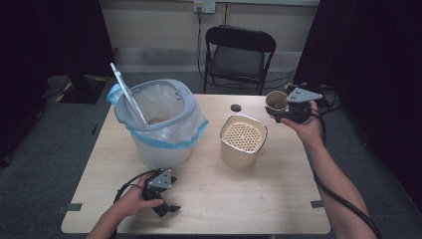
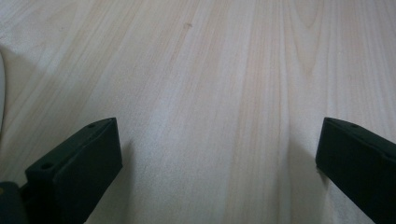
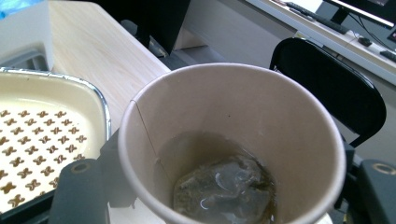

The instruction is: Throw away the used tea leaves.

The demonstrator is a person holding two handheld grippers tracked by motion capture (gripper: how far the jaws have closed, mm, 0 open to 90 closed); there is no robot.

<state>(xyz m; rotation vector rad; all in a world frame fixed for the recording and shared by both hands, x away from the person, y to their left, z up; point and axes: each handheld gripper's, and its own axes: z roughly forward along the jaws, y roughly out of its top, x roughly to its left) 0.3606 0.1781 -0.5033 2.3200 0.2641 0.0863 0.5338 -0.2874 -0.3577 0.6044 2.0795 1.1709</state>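
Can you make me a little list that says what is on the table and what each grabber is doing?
table: light wooden table
bin: grey bin with a clear and blue bag, lid up
strainer pot: cream container with a holey top, beside the bin
cup: paper cup with a wet tea bag and some liquid
right gripper: holds the cup
left gripper: open, low over bare table
behind: black chair

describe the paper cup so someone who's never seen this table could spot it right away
Start at the wooden table and go to its far right corner. There the right gripper holds a paper cup just beyond the cream container with the perforated top. It is the smallest vessel, round and tan, with a wet tea bag inside.
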